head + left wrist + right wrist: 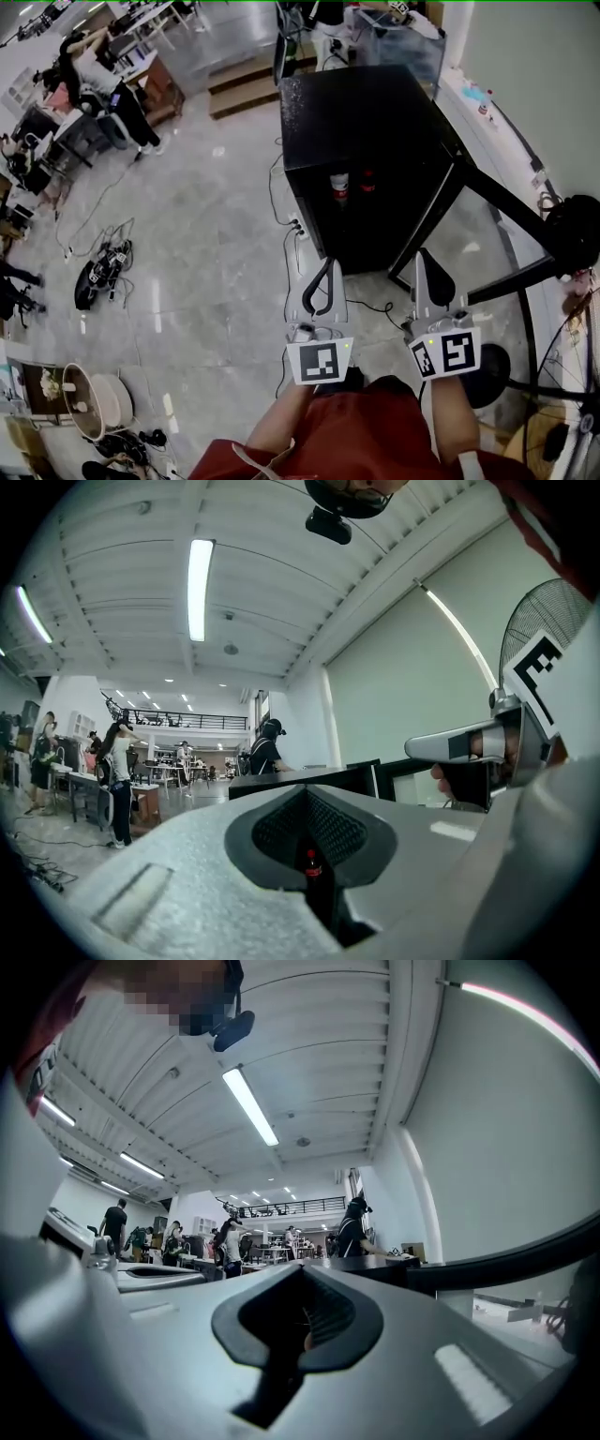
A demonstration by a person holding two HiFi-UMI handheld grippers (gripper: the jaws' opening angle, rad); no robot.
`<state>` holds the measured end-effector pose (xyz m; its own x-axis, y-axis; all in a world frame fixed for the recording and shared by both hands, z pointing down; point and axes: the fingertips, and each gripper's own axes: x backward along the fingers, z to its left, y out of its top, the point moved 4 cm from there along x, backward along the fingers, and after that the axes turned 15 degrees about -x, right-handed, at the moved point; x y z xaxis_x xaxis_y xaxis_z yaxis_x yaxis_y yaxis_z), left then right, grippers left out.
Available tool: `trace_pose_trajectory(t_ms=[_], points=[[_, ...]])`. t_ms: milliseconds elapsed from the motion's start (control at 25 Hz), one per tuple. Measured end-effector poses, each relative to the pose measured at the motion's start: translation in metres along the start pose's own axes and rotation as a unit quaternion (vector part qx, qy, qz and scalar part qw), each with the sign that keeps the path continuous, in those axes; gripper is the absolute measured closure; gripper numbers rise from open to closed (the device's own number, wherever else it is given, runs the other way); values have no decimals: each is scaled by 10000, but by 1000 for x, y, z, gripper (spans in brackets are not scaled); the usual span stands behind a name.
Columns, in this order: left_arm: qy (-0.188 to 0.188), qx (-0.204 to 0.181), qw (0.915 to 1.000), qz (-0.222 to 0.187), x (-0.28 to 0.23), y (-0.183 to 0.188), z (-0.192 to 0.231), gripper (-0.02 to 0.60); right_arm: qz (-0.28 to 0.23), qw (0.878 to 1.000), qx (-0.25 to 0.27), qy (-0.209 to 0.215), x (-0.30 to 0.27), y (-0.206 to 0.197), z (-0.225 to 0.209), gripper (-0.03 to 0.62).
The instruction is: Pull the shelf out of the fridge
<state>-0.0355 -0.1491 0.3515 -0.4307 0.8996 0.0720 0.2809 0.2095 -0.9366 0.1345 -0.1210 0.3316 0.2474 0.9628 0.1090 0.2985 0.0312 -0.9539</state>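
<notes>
A black fridge point(366, 112) stands in front of me, its glass door point(497, 248) swung open to the right. Two red-labelled bottles point(340, 187) stand inside on a shelf that is too dark to make out. My left gripper point(328, 264) and right gripper point(424, 258) hover side by side just short of the fridge's open front, touching nothing. Both are shut and empty. In the left gripper view the closed jaws point(309, 855) frame one bottle point(311, 862) through their slit. The right gripper view shows the right gripper's point(305, 1321) jaws closed, with the fridge top beyond them.
Cables and a power strip point(300, 230) lie on the floor at the fridge's left foot. A black fan point(574, 230) and its round base point(487, 375) stand to the right by a white counter point(487, 103). A pot point(94, 398) sits lower left. People work at desks far left.
</notes>
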Motion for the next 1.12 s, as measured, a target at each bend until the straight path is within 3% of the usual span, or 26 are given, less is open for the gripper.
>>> trace_pose_trajectory(t_ms=[240,360,800,880,1120], points=[[15,25,10000,50,-34,-10,-9,577,-59,9999,-49,-116,-22,0,-28,595],[1,-163,9998,62,-57,-11,-13,577,-123,9999,-74,-87,-38,3,-46,595],[409,-179,9983,372,-123,-37,-38,575,-28,9990,-193,391,-84,1,-95,595],[425,-88,9979,478,-134,-46,-43,575,-31,9989,-196,425,-88,0,-103,595],[671,680,9918,851,-155,-87,-45,575,1,9985,-210,504,-93,-8,-110,595]])
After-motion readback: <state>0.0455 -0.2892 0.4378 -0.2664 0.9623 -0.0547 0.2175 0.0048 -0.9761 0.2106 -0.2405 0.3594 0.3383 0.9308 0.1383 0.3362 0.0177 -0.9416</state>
